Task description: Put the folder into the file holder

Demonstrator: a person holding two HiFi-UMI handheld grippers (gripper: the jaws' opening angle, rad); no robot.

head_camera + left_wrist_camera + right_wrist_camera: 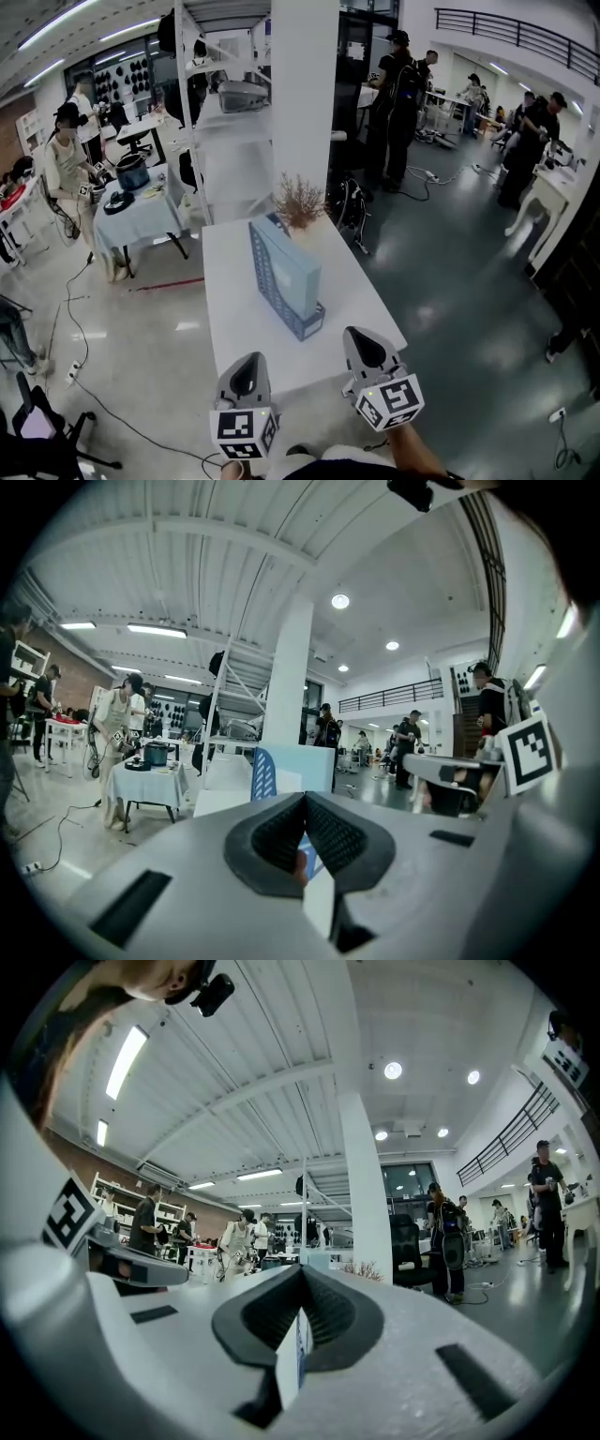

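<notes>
A blue perforated file holder (267, 267) stands in the middle of the white table (234, 309). A light blue folder (302, 272) stands upright inside it. Both grippers hover apart at the table's near edge, pointing level toward the holder. My left gripper (246, 360) is shut with nothing in it, and so is my right gripper (362, 336). In the left gripper view the holder (263, 773) and folder (307, 764) rise just beyond the closed jaw tips (305, 797). The right gripper view shows its jaws (302, 1270) closed, the table stretching ahead.
A dried brown plant (298, 200) stands at the table's far end by a white pillar (305, 84). To the left is a cloth-covered table (141, 220) with a pot. People stand around the room, and cables lie on the floor (84, 319).
</notes>
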